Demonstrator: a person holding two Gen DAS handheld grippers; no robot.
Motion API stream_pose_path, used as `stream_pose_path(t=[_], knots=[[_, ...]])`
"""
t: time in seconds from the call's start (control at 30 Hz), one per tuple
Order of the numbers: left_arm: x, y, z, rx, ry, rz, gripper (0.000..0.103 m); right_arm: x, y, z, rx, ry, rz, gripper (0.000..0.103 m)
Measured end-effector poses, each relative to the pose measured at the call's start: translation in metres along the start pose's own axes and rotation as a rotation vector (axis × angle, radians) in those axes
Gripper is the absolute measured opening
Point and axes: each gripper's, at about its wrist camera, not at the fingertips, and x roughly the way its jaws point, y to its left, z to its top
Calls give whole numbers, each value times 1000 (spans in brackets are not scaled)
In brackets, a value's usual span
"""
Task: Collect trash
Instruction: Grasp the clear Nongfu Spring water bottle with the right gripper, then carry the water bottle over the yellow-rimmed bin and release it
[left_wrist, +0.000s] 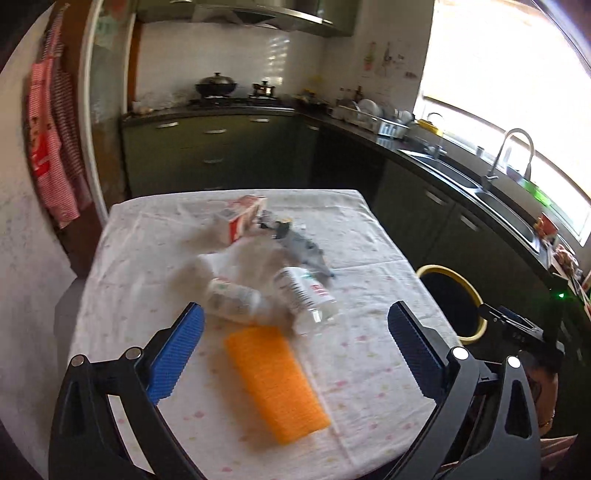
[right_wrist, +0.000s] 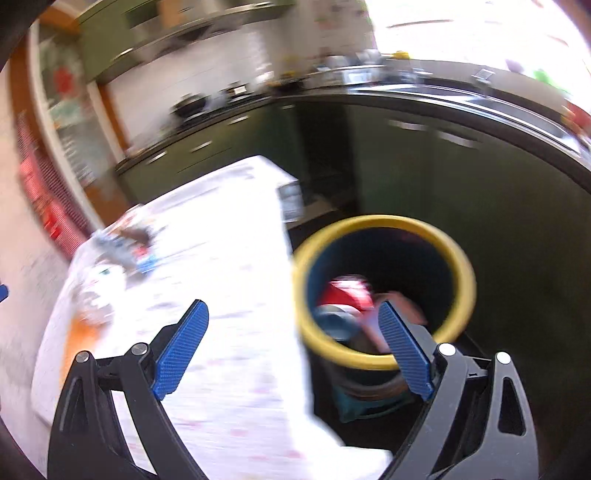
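Already some trash lies in the yellow-rimmed bin (right_wrist: 384, 291) just beside the table's (left_wrist: 369, 387) right edge, yet bottles (left_wrist: 236, 301), a carton (left_wrist: 242, 219) and an orange piece (left_wrist: 277, 380) remain mid-table, with the left gripper (left_wrist: 295, 354) and right gripper (right_wrist: 295, 350) both wide and empty.

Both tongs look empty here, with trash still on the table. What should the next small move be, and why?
Probably lower the left tongs onto the orange piece. They stand open and empty above it, it is the nearest item on the table, and two bottles lie just beyond. The yellow-rimmed bin beside the table already holds trash.
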Motion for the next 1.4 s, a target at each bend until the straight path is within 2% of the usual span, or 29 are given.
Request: stream_pose_path(t=[0.03, 0.13, 0.2, 0.3, 0.5, 0.6, 0.73, 1.03, 1.17, 1.27, 1.4], knots=[[-5, 15, -6, -16, -6, 23, 98, 4, 15, 1, -20, 11, 27, 88], [-15, 48, -19, -58, -18, 52, 98, 19, 64, 8, -57, 82, 194, 88], [-17, 61, -22, -70, -22, 59, 98, 39, 100, 19, -77, 179, 339, 88], [-17, 73, -28, -84, -27, 59, 98, 69, 147, 37, -133, 322, 429, 88], [-12, 80, -42, -105, -4, 35, 98, 116, 219, 56, -277, 482, 350, 88], [-11, 77, -46, -99, 8, 17, 98, 139, 230, 57, -308, 565, 306, 88], [-12, 77, -50, -95, 12, -5, 98, 167, 236, 53, -296, 679, 290, 88], [-5, 80, -56, -115, 30, -26, 98, 198, 253, 53, -285, 769, 271, 83], [-3, 82, -56, -123, 32, -28, 98, 206, 264, 49, -316, 790, 257, 74], [-2, 82, -57, -122, 35, -26, 98, 208, 266, 46, -335, 804, 252, 63], [0, 83, -57, -126, 39, -27, 98, 206, 267, 43, -352, 805, 255, 62]])
